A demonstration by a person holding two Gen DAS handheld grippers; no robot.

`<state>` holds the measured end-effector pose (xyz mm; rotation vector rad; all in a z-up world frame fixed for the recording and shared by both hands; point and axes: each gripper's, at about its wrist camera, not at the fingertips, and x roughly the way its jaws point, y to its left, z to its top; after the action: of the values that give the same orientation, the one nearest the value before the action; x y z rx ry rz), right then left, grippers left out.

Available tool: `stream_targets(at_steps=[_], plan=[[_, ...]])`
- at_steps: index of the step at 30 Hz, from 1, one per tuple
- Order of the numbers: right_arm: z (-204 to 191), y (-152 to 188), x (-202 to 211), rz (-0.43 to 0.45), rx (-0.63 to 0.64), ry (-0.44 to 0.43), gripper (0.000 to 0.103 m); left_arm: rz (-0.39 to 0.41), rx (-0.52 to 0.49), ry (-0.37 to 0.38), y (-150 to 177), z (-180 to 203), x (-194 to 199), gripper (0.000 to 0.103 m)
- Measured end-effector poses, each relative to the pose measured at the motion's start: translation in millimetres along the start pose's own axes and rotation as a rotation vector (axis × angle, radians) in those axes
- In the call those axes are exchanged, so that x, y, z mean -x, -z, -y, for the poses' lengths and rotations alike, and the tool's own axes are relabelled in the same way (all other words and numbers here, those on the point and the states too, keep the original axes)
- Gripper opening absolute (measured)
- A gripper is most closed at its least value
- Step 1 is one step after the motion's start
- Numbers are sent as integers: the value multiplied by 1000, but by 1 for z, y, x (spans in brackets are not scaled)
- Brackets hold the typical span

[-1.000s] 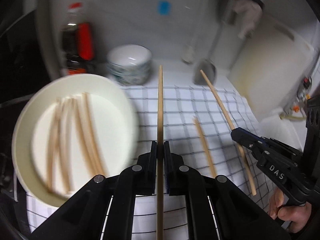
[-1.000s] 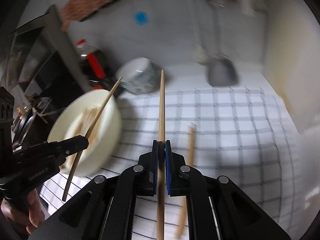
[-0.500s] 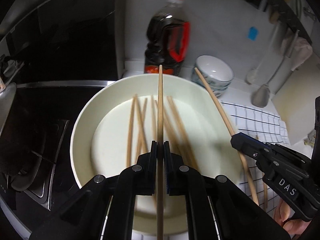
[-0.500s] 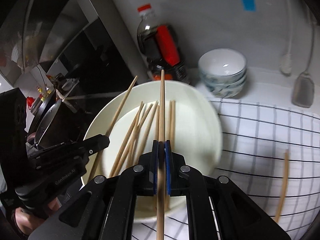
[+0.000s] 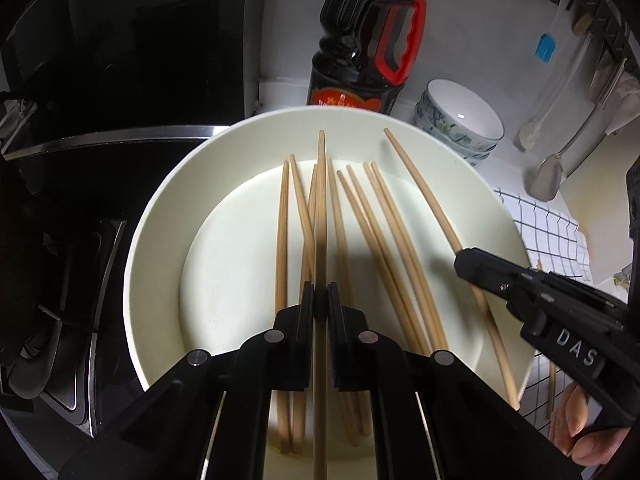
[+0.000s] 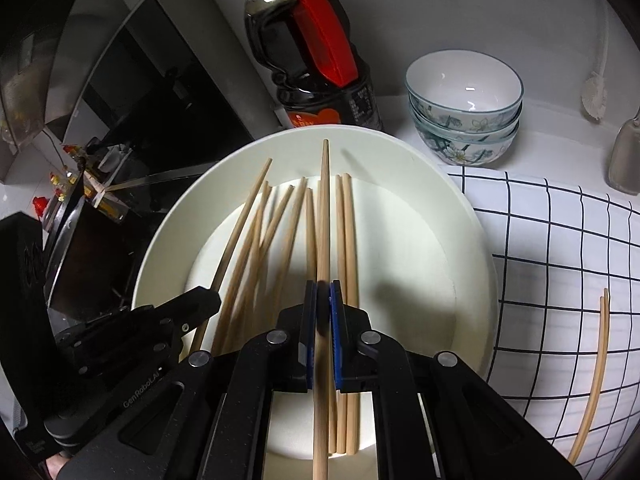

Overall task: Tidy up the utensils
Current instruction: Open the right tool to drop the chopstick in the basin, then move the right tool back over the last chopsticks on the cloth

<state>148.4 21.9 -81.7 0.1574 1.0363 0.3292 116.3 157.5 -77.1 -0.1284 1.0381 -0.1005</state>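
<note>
Both pairs of fingers are pinched tight, each on one wooden chopstick: our left gripper [image 5: 319,306] clamps the left chopstick [image 5: 320,208] and our right gripper [image 6: 322,308] clamps the right chopstick [image 6: 325,216], both over the white plate [image 5: 156,216]. On that plate lies a loose pile of chopsticks [image 5: 372,232]. Behind the plate stand a dark sauce bottle [image 6: 316,60] and stacked patterned bowls [image 6: 464,104]; right of it, one stray chopstick [image 6: 594,376] rests on the checked cloth [image 6: 560,240]
</note>
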Motion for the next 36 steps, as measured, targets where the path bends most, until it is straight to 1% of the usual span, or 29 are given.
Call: stream_targets(at_steps=[10,11,12,13,14,15,16,17,18,20,21,24,27,30,31,36], plan=[[2,-1,-5,-16,8,29,7,-21,10,-9,4,-2,-6,8],[2,-1,-5,-15,10,34,7,-19,12,-12,5,-2,-5,8],[2,-1,-3,-12,15,44,11,-19,14,-14,4,-2,-5,10],[2,-1,-3,-10,18,49,18,-19,18,-12,4,-3,-3,12],[2,-2,-1,-5,23,56,22,-17,24,-12,4,-5,-1,21],[2,-2,1,3,26,58,27,-13,30,-16,5,-6,2,34],[2,-2,4,8,29,58,28,-3,37,-23,5,-7,6,41],[2,-2,5,12,31,59,28,7,41,-30,5,-8,9,53],[2,-2,7,15,31,60,30,24,43,-43,6,-9,15,60],[4,-1,11,23,26,60,32,42,35,-62,6,-8,22,62],[5,-1,12,24,23,60,33,45,31,-69,6,-7,25,65],[6,0,15,27,17,52,39,62,27,-86,7,-5,34,75],[4,1,18,33,25,50,41,75,25,-95,7,-4,39,82],[4,2,23,41,27,48,48,80,30,-104,8,-6,43,87],[4,3,24,44,25,48,50,79,32,-106,8,-6,44,88],[4,5,30,55,28,56,55,66,50,-110,11,-11,47,89]])
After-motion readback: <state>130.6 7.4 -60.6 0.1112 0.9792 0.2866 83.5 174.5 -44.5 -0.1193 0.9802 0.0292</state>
